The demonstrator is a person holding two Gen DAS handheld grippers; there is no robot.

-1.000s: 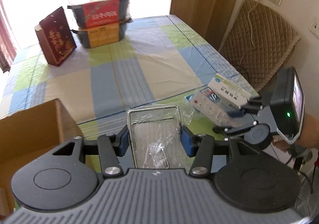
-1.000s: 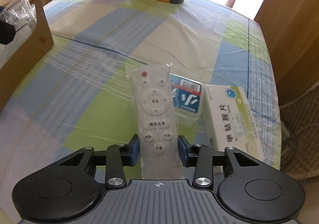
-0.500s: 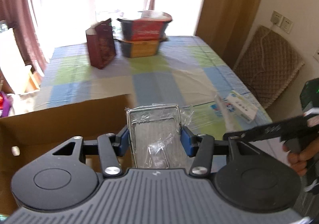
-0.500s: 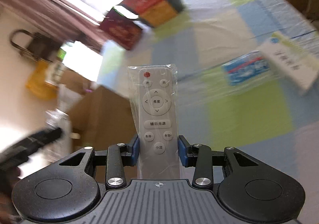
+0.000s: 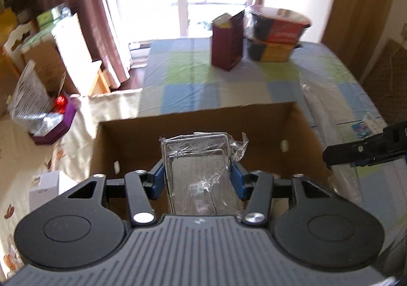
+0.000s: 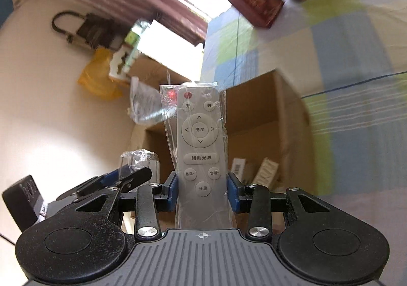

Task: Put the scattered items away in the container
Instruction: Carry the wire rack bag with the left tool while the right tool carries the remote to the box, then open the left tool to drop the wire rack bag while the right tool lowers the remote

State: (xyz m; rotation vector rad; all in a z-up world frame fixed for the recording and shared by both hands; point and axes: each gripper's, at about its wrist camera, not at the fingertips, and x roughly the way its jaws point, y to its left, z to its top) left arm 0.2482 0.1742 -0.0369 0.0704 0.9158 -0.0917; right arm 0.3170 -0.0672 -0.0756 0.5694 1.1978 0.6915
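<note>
Blue fingers of the left gripper pinch a plastic-wrapped wire rack over the open cardboard box. Right gripper clamps a bagged white remote, also above the box, beyond which stretches a checked tablecloth.
</note>
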